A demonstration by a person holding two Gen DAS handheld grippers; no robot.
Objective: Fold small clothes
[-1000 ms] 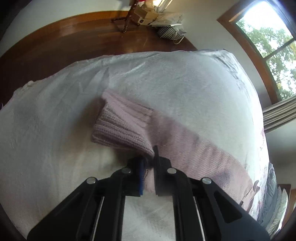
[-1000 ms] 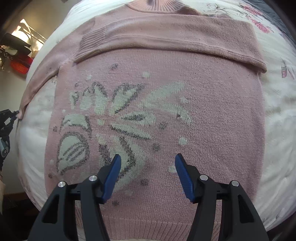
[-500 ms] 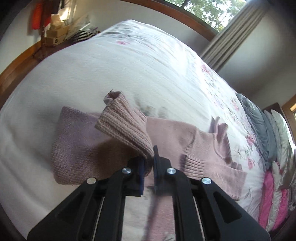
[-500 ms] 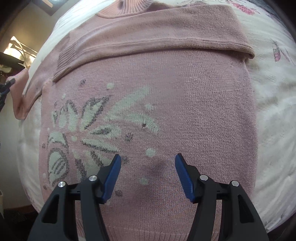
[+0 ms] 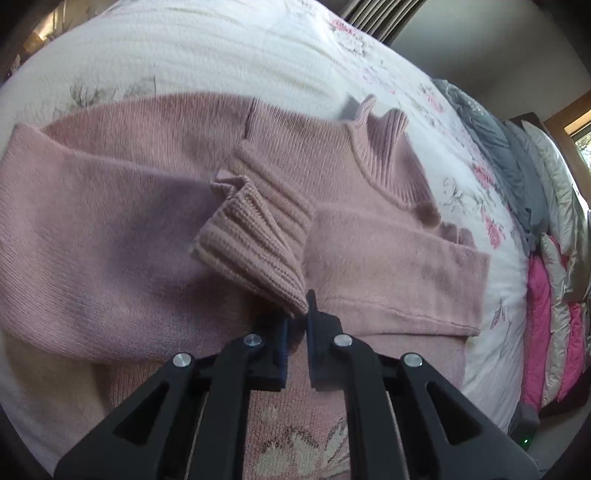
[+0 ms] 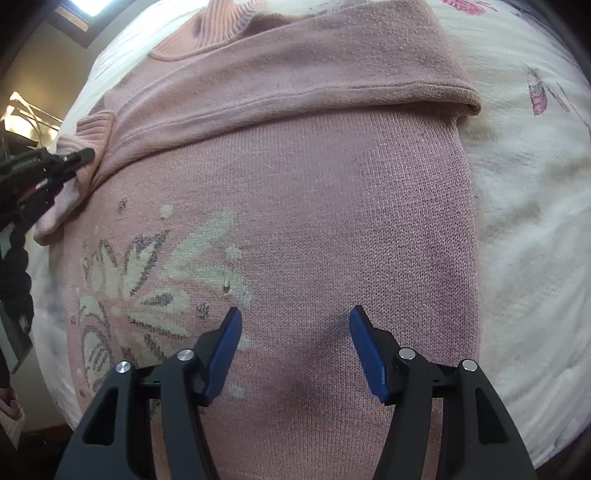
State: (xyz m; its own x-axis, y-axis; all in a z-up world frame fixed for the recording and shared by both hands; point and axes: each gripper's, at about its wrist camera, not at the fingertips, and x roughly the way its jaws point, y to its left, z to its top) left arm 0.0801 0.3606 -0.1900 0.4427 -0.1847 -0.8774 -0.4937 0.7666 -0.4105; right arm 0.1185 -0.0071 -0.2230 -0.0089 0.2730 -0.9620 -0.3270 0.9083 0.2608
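My left gripper (image 5: 297, 317) is pinching the ribbed cuff (image 5: 255, 240) of the pink sweater (image 5: 110, 229), its jaws pressed tight on the knit, and the cuff hangs in front of me above the sweater's chest. From my right view I can see that same gripper at the sweater's left edge, cuff bunched at its tip. My right gripper (image 6: 295, 325) is spread wide with nothing between its blue pads (image 6: 225, 347), hovering low over the sweater's front beside the pale flower pattern (image 6: 147, 280). One sleeve (image 6: 295, 85) lies folded across below the collar (image 6: 218, 26). The sweater is lying flat on the white floral bedspread (image 6: 528, 206), with pillows (image 5: 546, 280) stacked beyond.
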